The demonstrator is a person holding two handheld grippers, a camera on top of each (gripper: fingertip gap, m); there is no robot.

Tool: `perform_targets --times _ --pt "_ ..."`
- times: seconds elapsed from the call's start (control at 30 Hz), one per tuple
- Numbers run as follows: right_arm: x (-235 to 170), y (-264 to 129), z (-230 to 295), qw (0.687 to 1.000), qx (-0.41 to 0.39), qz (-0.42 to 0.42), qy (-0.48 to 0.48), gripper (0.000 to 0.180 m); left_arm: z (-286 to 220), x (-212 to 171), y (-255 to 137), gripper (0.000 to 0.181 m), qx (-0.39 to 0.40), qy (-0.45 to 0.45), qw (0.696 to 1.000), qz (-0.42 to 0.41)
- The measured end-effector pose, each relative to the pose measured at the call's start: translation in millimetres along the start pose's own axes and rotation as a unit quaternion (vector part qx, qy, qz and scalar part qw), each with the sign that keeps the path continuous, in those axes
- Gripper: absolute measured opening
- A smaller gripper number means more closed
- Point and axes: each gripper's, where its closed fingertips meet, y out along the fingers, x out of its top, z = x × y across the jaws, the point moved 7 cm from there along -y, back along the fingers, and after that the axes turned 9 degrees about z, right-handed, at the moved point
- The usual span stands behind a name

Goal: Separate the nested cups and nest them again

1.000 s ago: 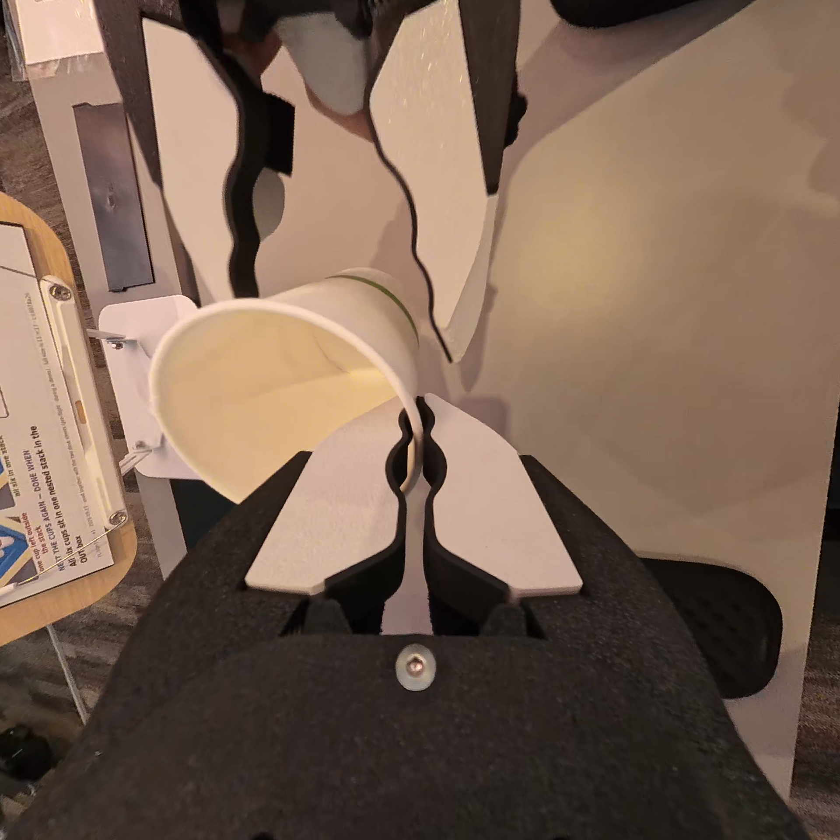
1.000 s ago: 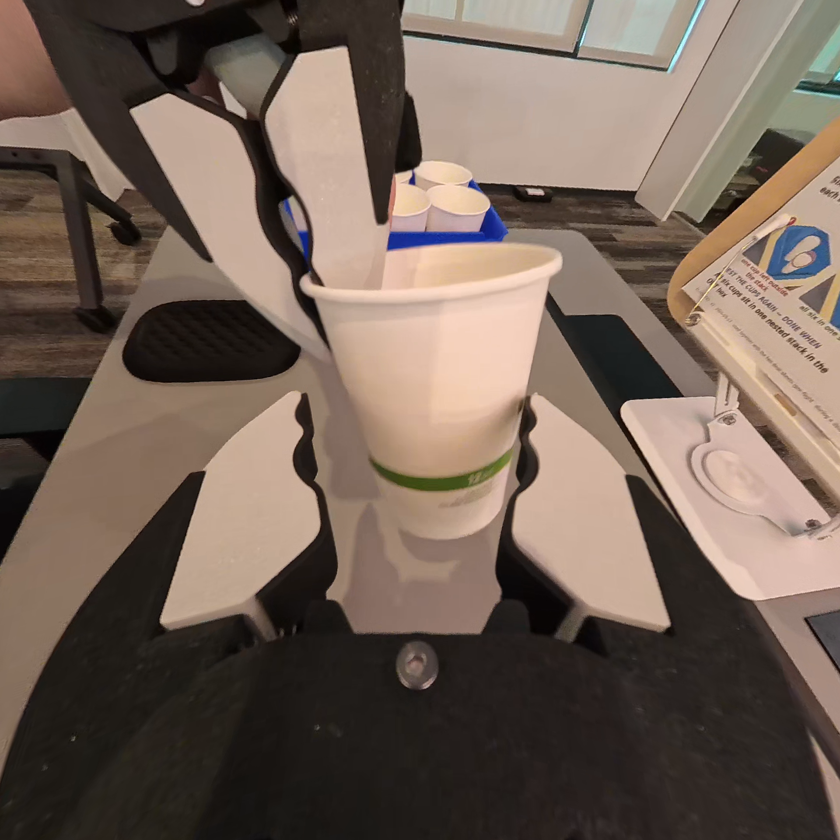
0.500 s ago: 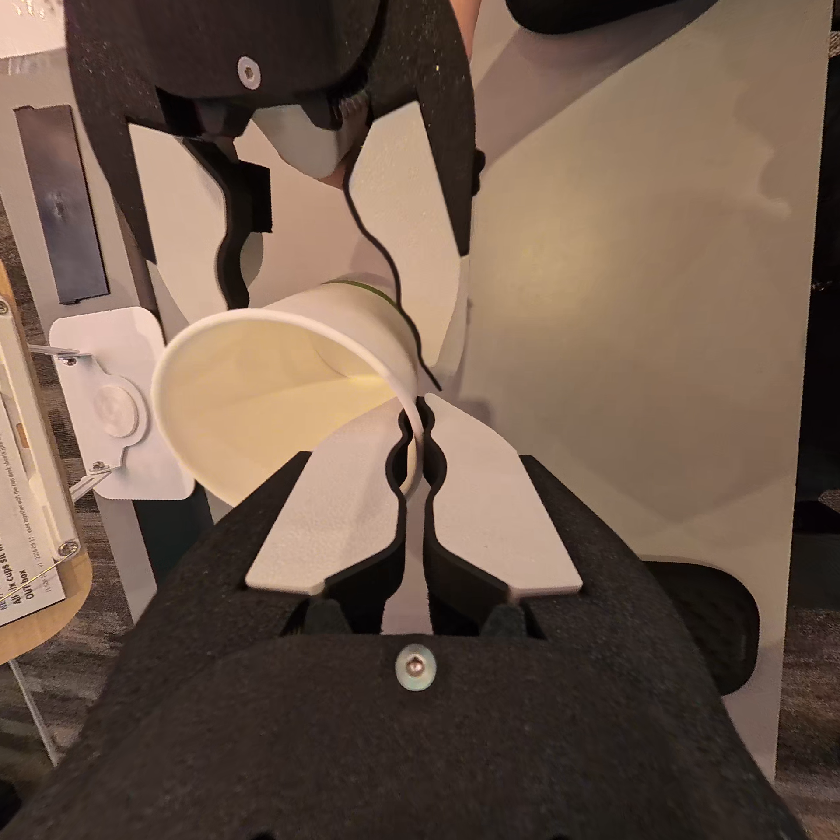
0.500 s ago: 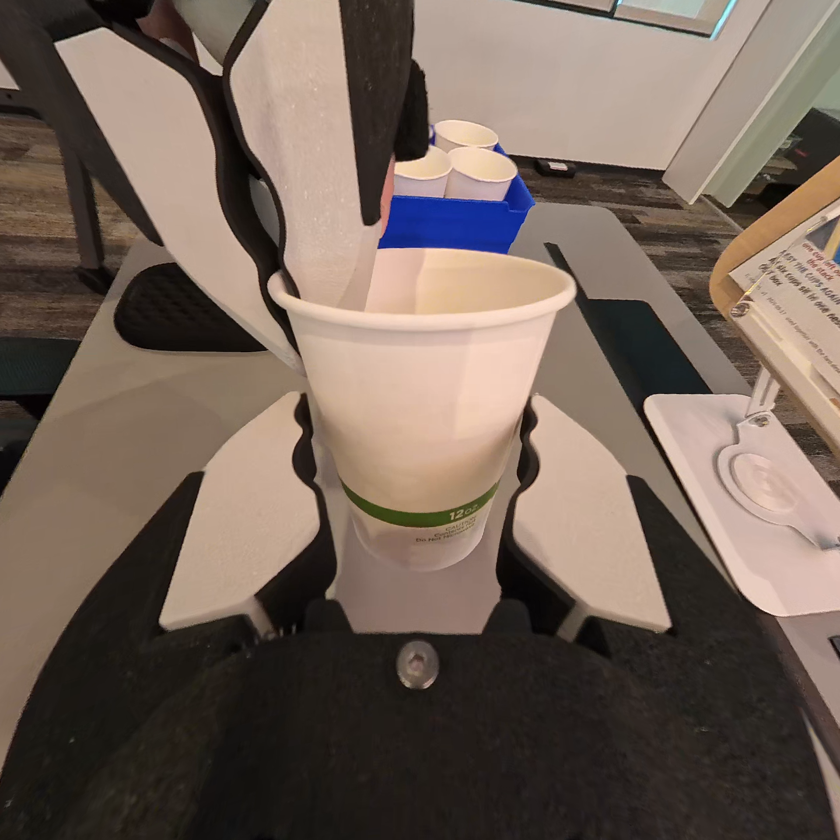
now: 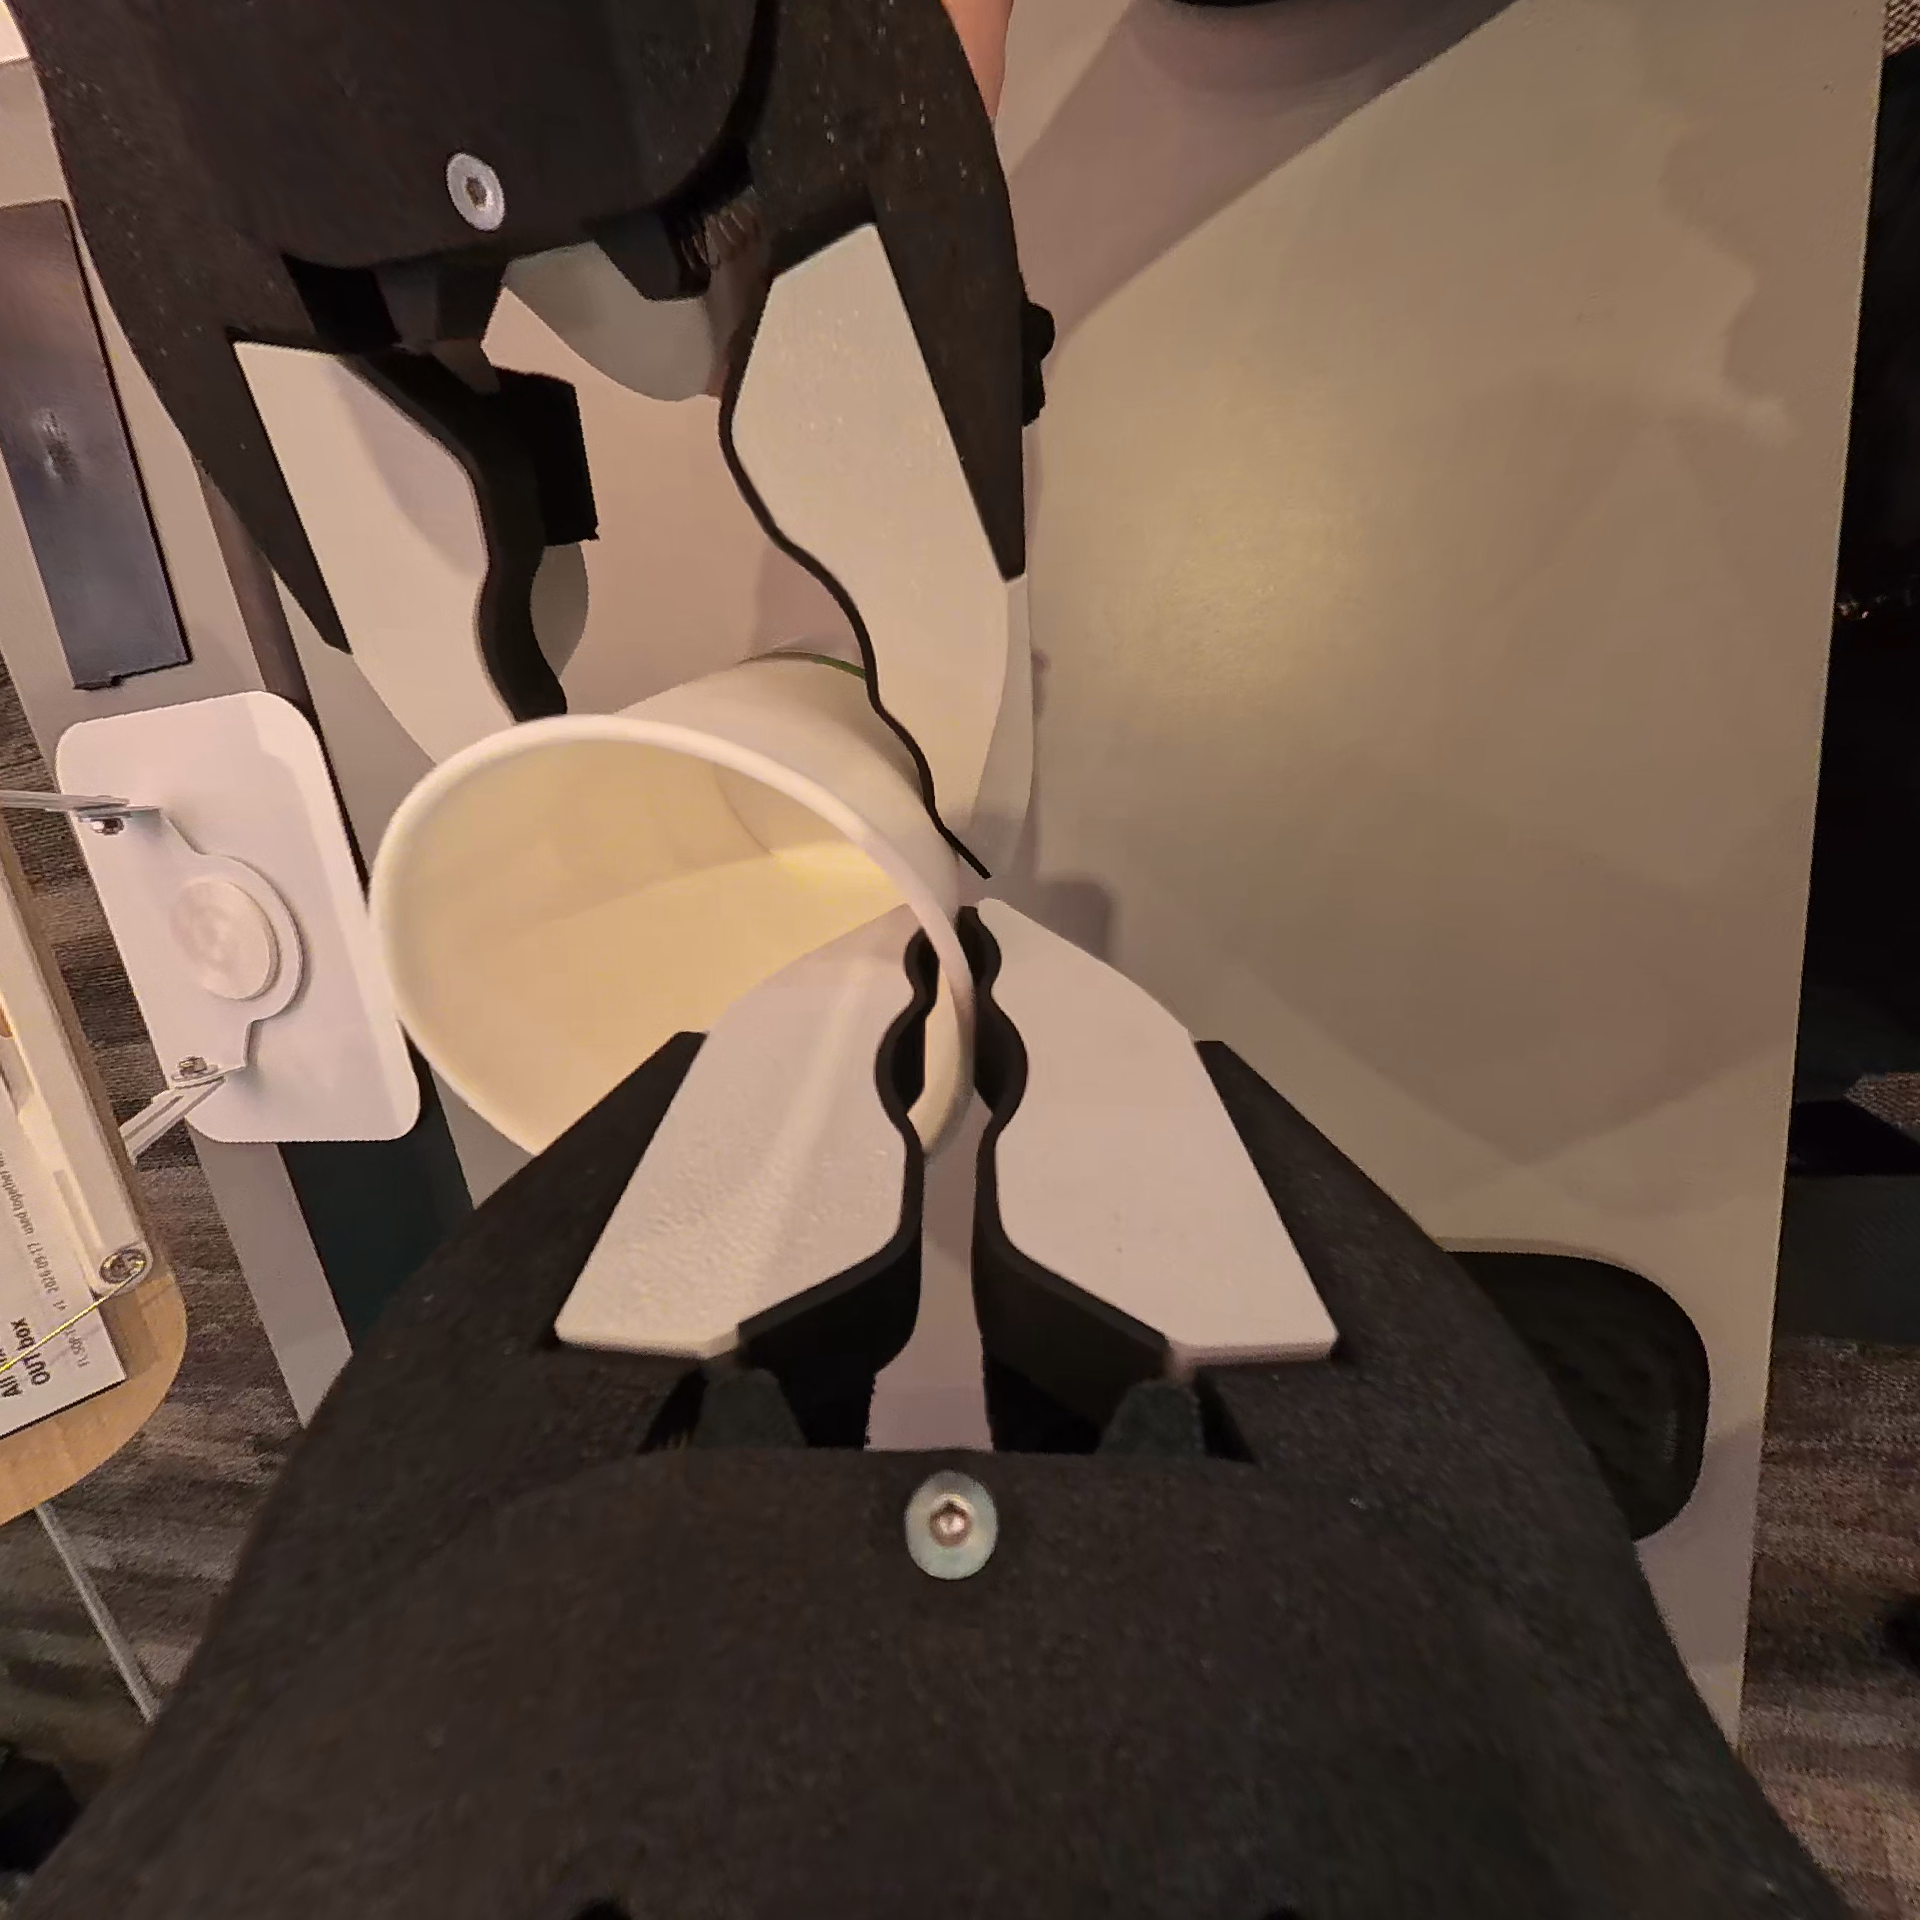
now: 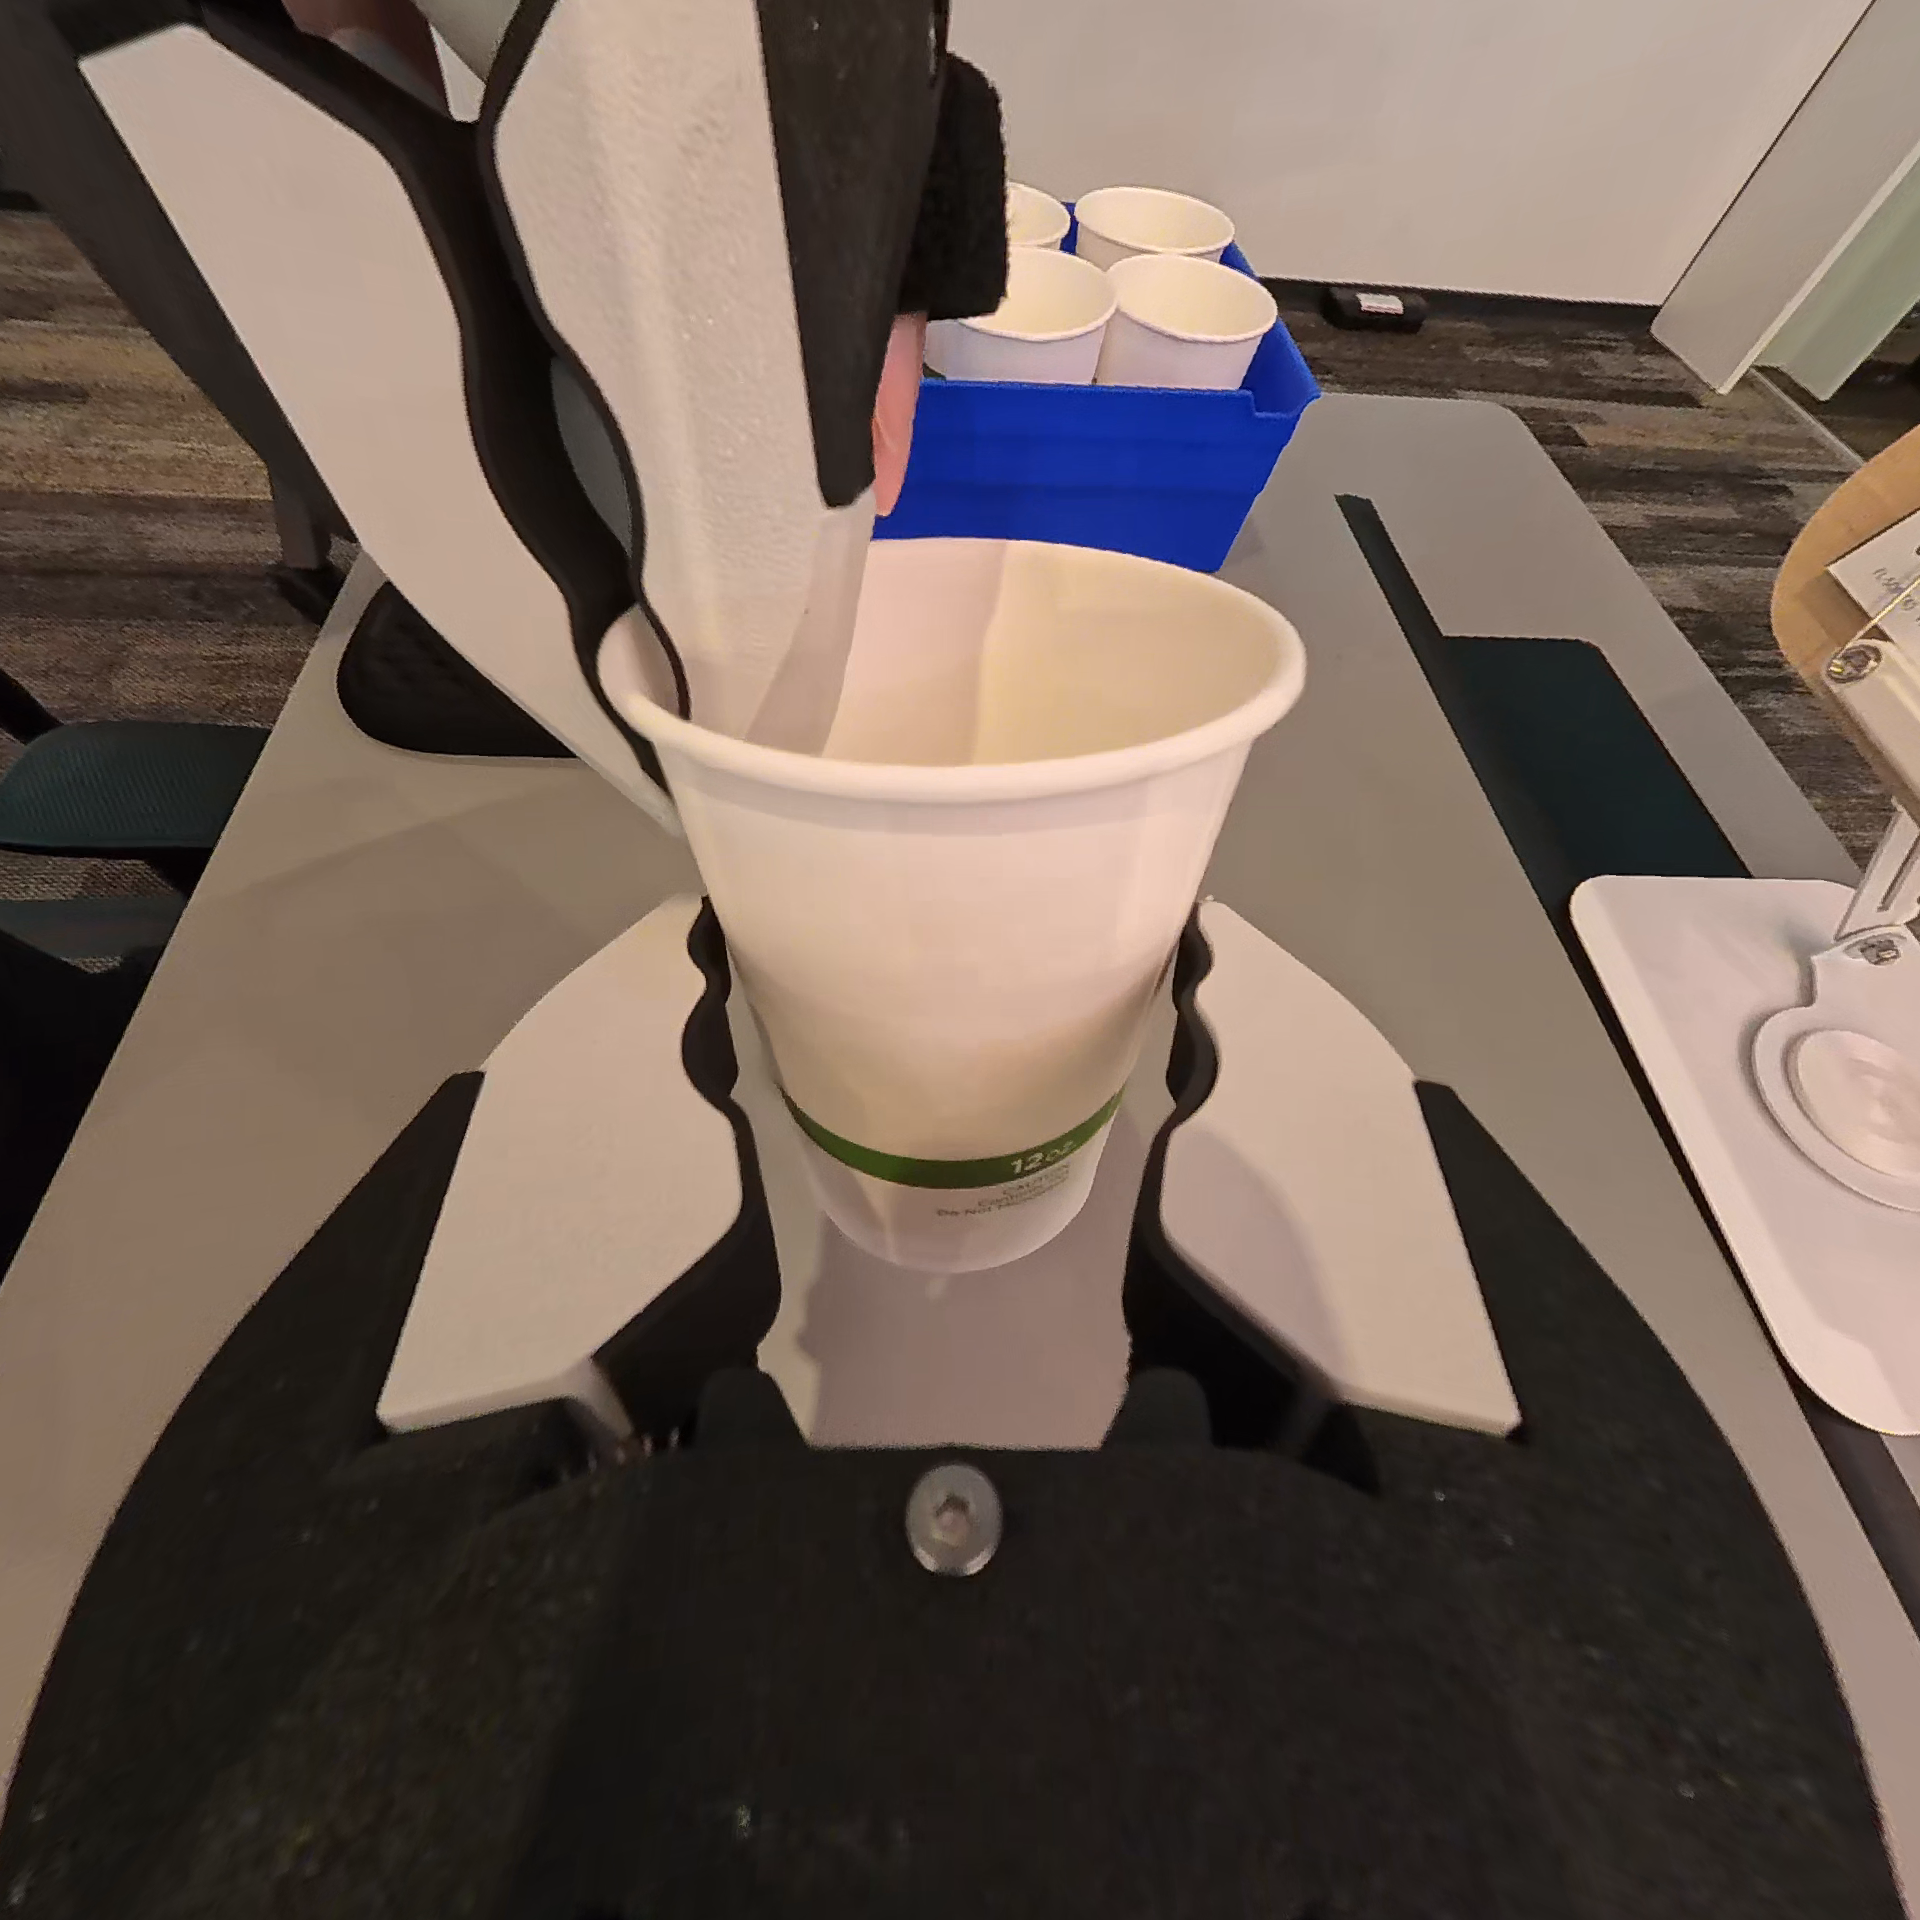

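In the right wrist view, the left gripper (image 6: 665, 665) is seen at the far left, reaching down from above; its fingers (image 6: 717, 436) are clenched on the left rim of the paper cup (image 6: 966, 935), one finger inside the wall and one outside; the pinch shows again in the left wrist view, where the left gripper (image 5: 961, 956) has the rim edge between nearly closed tips. The cup is held above the grey worktop (image 6: 312, 935), in the middle between the two grippers; its long axis stands close to upright, mouth up, slightly leaning; the green band sits near its base. The right gripper (image 6: 951, 1039) frames the lower body of the cup from the near side; its fingers (image 6: 582, 1174) are spread about as wide as the cup; whether the pads press the wall or merely stand just beside it cannot be told. It is judged that a handover or a pull-apart turns on this: the cup lies straight ahead between the right fingers, so the right gripper is the nearer to its base. Farther off, to the right, a blue bin (image 6: 1091, 457) with several upright cups (image 6: 1184, 312) is seen; at the right edge a white stand base (image 6: 1714, 1091) rests on the worktop.
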Motion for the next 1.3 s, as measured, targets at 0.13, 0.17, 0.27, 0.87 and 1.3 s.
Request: perform_targets --times 0.13,0.17,0.27,0.87,1.3 --pt "-0.1 -0.9 -0.5 1.0 -0.013 0.008 0.0 0.083 0.0 0.6 0.8 0.0 0.003 -0.002 1.0 0.002" --pt "0.3 -1.2 -0.4 1.0 -0.019 0.009 -0.003 0.084 0.2 0.6 0.7 0.0 0.007 0.0 1.0 0.002" --pt "1.7 -0.5 2.2 1.0 -0.017 0.009 -0.009 0.091 0.2 1.3 -1.1 0.0 0.009 0.001 1.0 -0.001" --pt "-1.6 4.8 0.5 1.0 -0.001 0.005 -0.005 0.09 -3.9 7.4 -4.9 0.0 0.026 0.018 0.999 -0.003" --pt "0.5 7.7 3.3 0.999 0.022 -0.019 0.015 0.098 -6.4 4.7 -3.6 0.0 0.034 0.025 0.999 -0.002"
